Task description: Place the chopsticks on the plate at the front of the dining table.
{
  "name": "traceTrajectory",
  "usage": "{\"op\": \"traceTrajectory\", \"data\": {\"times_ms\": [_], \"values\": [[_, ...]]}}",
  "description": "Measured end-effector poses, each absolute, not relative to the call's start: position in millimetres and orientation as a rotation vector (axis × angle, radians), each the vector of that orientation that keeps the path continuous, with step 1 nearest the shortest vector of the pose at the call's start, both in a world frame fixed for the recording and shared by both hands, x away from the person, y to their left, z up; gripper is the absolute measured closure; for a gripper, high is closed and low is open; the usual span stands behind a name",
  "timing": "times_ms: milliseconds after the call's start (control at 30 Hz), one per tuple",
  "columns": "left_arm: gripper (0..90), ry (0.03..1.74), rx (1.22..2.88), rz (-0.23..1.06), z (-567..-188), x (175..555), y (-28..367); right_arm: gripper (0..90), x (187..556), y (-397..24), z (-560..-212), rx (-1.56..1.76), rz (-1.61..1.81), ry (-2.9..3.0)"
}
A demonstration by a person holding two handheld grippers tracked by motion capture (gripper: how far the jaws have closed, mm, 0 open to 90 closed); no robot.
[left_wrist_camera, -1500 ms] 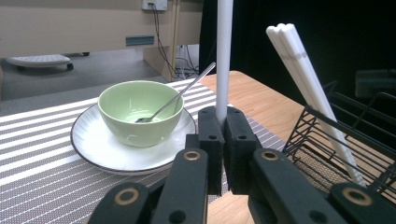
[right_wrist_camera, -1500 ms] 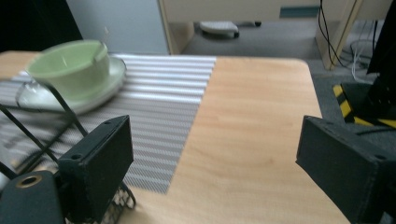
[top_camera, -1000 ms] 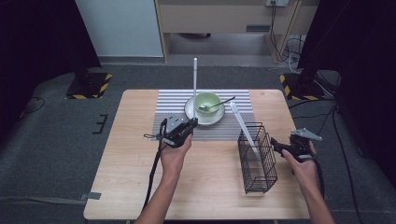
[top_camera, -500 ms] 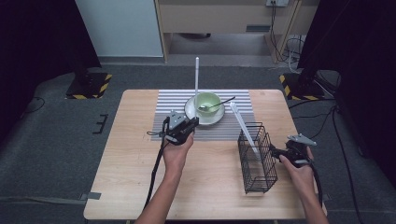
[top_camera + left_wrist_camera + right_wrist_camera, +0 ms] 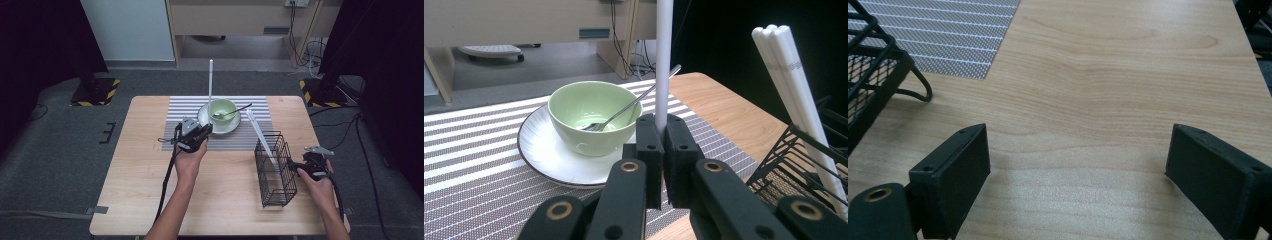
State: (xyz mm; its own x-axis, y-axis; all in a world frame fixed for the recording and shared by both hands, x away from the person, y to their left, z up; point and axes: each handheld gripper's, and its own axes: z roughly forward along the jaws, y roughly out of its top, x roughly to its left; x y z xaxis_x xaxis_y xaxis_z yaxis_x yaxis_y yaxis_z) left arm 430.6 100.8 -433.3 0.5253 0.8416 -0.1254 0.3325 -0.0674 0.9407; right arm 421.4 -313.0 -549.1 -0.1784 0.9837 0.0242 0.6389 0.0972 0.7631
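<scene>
- Left tool [image 5: 659,135]: jaws clenched on a white chopstick [image 5: 664,60], held upright above the striped mat [image 5: 185,107], just beside the green bowl [image 5: 591,115].
- Bowl: sits on a white plate [image 5: 544,155]; a spoon [image 5: 634,105] rests in it.
- Right tool [image 5: 1075,170]: jaws released, nothing between them, over bare table [image 5: 1128,75] beside the wire basket [image 5: 275,170].
- Basket: holds more white chopsticks [image 5: 260,132], leaning.

Glossy ware on matt wood and weave.
Glazed green bowl [image 5: 589,116], shiny metal spoon [image 5: 636,102], smooth white plastic stick [image 5: 664,60], black wire basket [image 5: 274,167], woven striped mat [image 5: 235,140], pale-grained wooden table [image 5: 1128,85].
</scene>
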Motion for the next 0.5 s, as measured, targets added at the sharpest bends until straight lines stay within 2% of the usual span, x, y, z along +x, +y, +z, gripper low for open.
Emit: {"op": "traceTrajectory", "data": {"times_ms": [500], "values": [[86.4, 1.103, 1.655, 0.602, -447, 443, 105, 8.7, 424, -310, -550, 1.591, 0.857, 1.916]]}}
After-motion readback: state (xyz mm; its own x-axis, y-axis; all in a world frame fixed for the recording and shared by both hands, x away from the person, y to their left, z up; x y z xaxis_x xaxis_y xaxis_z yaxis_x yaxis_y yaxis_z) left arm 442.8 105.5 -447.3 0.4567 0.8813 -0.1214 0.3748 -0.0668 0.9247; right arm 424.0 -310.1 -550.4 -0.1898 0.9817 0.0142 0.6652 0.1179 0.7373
